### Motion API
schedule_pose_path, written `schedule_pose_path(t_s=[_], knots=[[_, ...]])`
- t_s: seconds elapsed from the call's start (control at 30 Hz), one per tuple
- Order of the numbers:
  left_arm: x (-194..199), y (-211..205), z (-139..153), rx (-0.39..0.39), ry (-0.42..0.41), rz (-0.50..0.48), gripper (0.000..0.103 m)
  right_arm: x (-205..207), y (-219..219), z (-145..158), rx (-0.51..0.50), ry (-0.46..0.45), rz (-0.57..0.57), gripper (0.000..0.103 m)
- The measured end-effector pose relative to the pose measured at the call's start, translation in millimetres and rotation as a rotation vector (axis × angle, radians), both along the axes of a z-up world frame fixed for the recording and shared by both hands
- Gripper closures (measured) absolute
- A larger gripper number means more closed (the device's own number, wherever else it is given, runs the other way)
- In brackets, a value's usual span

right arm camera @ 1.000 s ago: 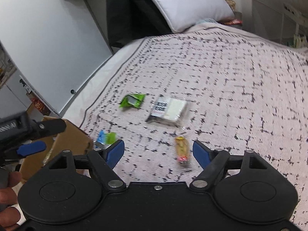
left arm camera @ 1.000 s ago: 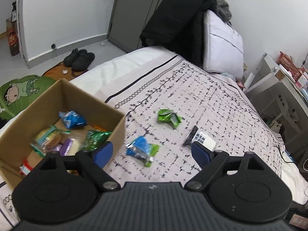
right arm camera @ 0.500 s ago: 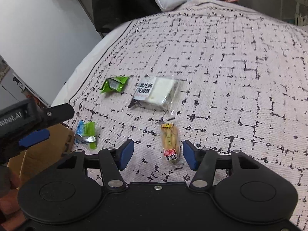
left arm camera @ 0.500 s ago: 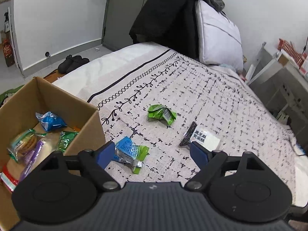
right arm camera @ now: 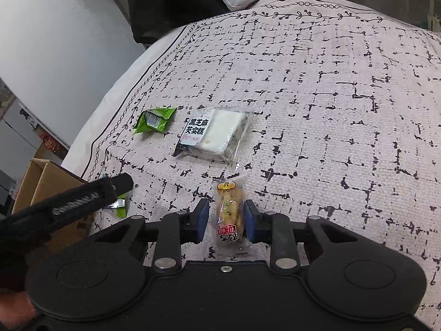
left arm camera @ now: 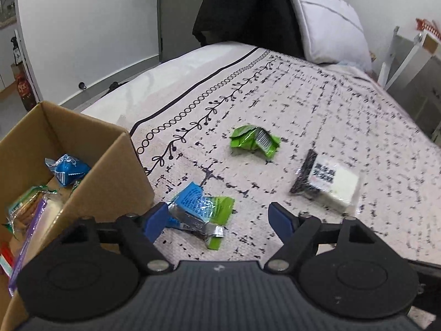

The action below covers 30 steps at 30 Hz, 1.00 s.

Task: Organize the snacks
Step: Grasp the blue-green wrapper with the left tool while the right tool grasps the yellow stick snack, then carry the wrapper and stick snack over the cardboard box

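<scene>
Left view: our left gripper (left arm camera: 217,216) has dropped closer to the bed (left arm camera: 317,115), fingers spread wide w/ the blue-green packet (left arm camera: 199,211) between them, untouched, just right of the box (left arm camera: 110,165).

Right view: our right gripper (right arm camera: 222,218) has narrowed from wide apart 0.5 s ago; pads now flank the yellow snack (right arm camera: 229,211), near-touching, full pinch not certain. Likely both grabs imminent; green packet (right arm camera: 153,120) & white cake (right arm camera: 213,133) wait farther off.

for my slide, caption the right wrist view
Right gripper jaws bracket a yellow snack packet on the patterned bedspread, green packet and sesame cake beyond.
</scene>
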<state>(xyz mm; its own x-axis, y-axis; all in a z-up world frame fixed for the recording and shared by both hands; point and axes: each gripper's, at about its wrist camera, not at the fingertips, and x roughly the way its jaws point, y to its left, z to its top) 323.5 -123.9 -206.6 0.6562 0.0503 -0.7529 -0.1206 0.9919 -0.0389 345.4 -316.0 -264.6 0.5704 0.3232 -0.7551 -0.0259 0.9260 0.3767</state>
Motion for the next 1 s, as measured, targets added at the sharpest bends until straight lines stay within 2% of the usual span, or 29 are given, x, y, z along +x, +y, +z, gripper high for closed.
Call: schedule_pose_path(t_s=[0.2,0.4,0.63,0.73,1.0], knots=[[3.9,-3.0,-12.6,0.059,-0.006,0.036,0.038,2.1,-3.4,-1.8,0.022,-0.003,0.006,0.075],[8.3,-5.6,-23.3,0.1,0.0,0.04,0.039,1.6,-5.1,-1.9,0.026,-0.004,0.007,0.078],[8.1,1.3,-23.0,0.07,0.015,0.076,0.062,-0.3,-6.3,-1.6,0.022,-0.004,0.004,0.082],[6.2,3.8,-14.9,0.064,-0.006,0.075,0.068,-0.7,-6.6,-1.8,0.031,-0.001,0.002,0.084],[-4.7,8.5,15.8,-0.029,-0.034,0.063,0.069,-7.5,-6.9,3.1,0.027,-0.001,-0.007,0.085]])
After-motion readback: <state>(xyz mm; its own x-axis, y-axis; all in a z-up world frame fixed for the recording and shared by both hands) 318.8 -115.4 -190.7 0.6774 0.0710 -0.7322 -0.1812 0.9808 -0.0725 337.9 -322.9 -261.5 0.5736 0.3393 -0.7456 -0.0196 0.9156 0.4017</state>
